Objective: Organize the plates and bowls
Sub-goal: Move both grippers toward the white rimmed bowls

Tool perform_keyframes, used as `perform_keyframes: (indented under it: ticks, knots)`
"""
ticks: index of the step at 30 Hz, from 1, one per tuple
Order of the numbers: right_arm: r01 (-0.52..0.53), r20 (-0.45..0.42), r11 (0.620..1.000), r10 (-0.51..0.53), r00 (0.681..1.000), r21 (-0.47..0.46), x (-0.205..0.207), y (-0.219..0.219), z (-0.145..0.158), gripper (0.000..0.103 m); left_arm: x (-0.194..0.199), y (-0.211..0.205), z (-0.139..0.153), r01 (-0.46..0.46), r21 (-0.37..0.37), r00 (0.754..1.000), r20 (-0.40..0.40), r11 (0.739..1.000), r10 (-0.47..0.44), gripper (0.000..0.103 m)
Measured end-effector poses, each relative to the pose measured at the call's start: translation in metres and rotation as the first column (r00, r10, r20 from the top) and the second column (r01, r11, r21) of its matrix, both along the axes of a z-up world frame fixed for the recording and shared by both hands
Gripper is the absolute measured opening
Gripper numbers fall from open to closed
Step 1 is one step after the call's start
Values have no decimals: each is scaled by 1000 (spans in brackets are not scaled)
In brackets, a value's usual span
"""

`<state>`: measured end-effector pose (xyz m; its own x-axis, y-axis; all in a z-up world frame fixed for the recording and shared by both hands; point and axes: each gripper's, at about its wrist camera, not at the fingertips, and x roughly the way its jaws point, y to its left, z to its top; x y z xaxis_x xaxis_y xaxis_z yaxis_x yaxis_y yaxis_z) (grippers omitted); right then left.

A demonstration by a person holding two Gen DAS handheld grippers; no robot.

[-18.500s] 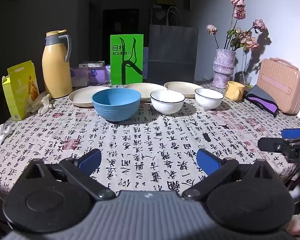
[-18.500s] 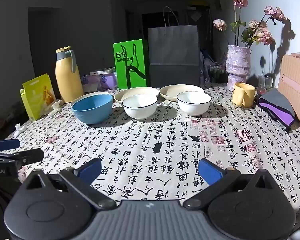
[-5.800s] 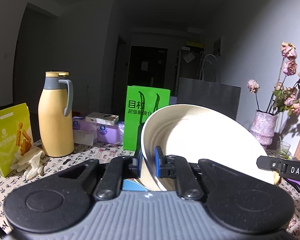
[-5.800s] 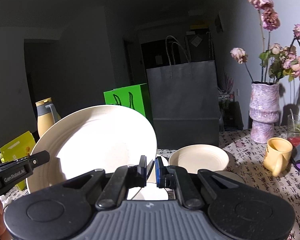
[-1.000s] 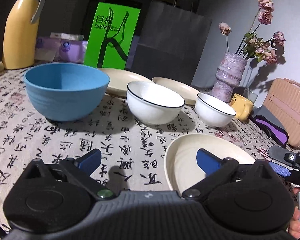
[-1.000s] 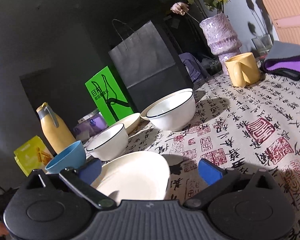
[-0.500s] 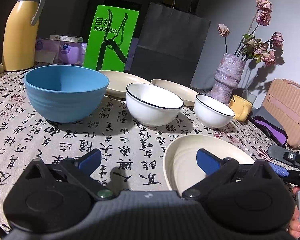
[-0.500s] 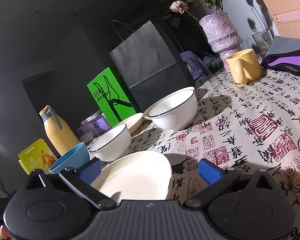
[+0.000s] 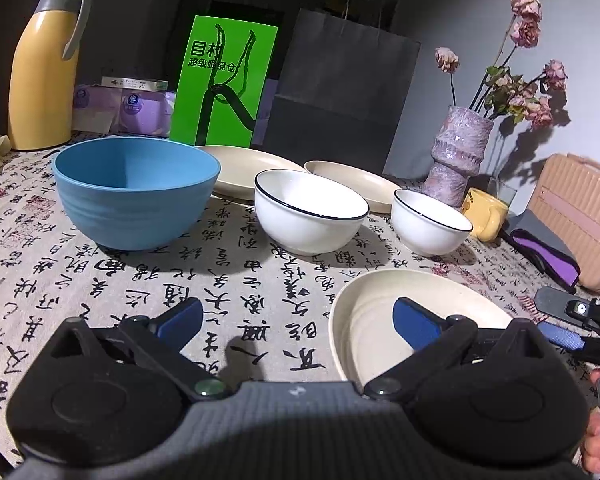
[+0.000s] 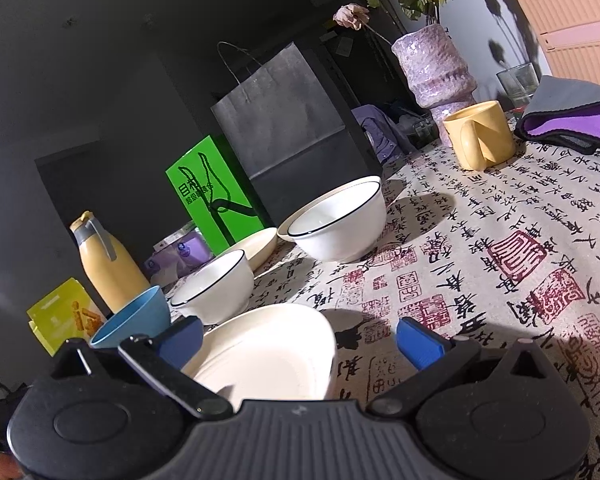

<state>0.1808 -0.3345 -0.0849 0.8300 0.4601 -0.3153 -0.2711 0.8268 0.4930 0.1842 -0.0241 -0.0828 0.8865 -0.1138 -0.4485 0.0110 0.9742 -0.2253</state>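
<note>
A cream plate (image 9: pixel 380 320) is seen lying flat on the counter (image 9: pixel 100 280), partly under the right-hand jaw of the left gripper (image 9: pixel 296 320) and under the left-hand jaw of the right gripper (image 10: pixel 300 340). Both pairs of jaws are spread wide, nothing pinched. Ahead of the left jaws a blue bowl (image 9: pixel 136 192), a white bowl (image 9: pixel 308 216) and a smaller white bowl (image 9: pixel 430 222) are lined up, two more plates (image 9: pixel 244 168) behind them. A yellow mug (image 10: pixel 480 136) is noted well beyond the right jaws.

Home dining table: calligraphy-print tablecloth (image 9: pixel 100 288), dried-flower vase (image 9: pixel 458 156), thermos jug (image 9: pixel 40 76), paper shopping bag (image 9: pixel 340 92).
</note>
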Motion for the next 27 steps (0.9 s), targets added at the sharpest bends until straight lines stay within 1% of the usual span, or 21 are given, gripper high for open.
perform_keyframes:
  ticks: [4, 8, 11, 14, 21, 23, 27]
  knots:
    - [24, -28, 999, -24, 999, -33, 1, 4, 2, 103, -4, 1, 4, 5, 7, 1000, -9, 1000, -5, 103]
    - [11, -27, 999, -12, 1000, -40, -3, 9, 11, 103, -8, 9, 17, 17, -34, 1000, -8, 999, -18, 103]
    - [-4, 0, 999, 4, 1000, -51, -7, 17, 24, 103, -14, 19, 33, 24, -76, 1000, 20, 997, -23, 103]
    - [-10, 12, 998, 10, 1000, -66, -9, 25, 39, 103, -15, 29, 50, 14, -112, 1000, 28, 994, -11, 103]
    - [-30, 22, 996, 32, 999, -84, -6, 49, 72, 103, -8, 56, 89, -69, -161, 997, 16, 985, 73, 103]
    - [-32, 21, 996, 34, 999, -86, -3, 57, 82, 103, -3, 62, 101, -123, -141, 992, -4, 982, 124, 103]
    - [-36, 15, 995, 38, 999, -90, 6, 71, 100, 103, 9, 77, 122, -168, -153, 986, -5, 974, 169, 103]
